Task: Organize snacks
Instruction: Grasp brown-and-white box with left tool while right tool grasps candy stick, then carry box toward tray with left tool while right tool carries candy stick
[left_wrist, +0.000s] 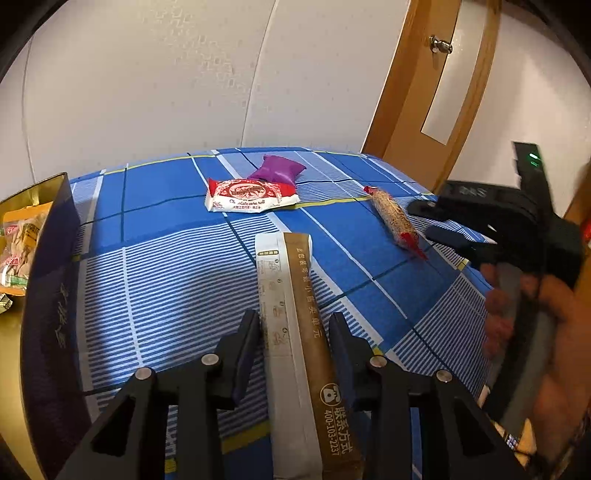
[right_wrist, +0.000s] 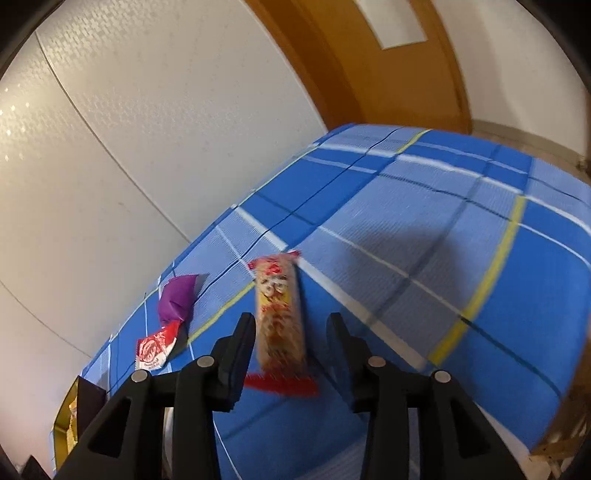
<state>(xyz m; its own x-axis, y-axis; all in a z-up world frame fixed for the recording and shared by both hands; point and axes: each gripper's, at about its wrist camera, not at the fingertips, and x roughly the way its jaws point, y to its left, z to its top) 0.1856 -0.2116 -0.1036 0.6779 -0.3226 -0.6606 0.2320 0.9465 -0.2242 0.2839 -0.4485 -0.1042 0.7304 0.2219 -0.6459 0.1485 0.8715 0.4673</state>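
Note:
A long brown-and-white stick packet (left_wrist: 295, 325) lies on the blue plaid cloth between the open fingers of my left gripper (left_wrist: 295, 325); the pads stand a little off its sides. A clear roll snack with red ends (left_wrist: 393, 219) lies to the right, and my right gripper (left_wrist: 428, 221) reaches toward it. In the right wrist view that roll (right_wrist: 280, 314) lies between the open fingers of my right gripper (right_wrist: 291, 325), untouched. A red-and-white chocolate roll packet (left_wrist: 251, 194) and a purple packet (left_wrist: 277, 170) lie farther back; both show in the right wrist view (right_wrist: 155, 349) (right_wrist: 177, 297).
A dark box with a gold inside (left_wrist: 51, 258) holding several snack packets stands at the left table edge. A white wall is behind the table, and a wooden door (left_wrist: 436, 85) at the right. The table's right edge drops off close to my right hand.

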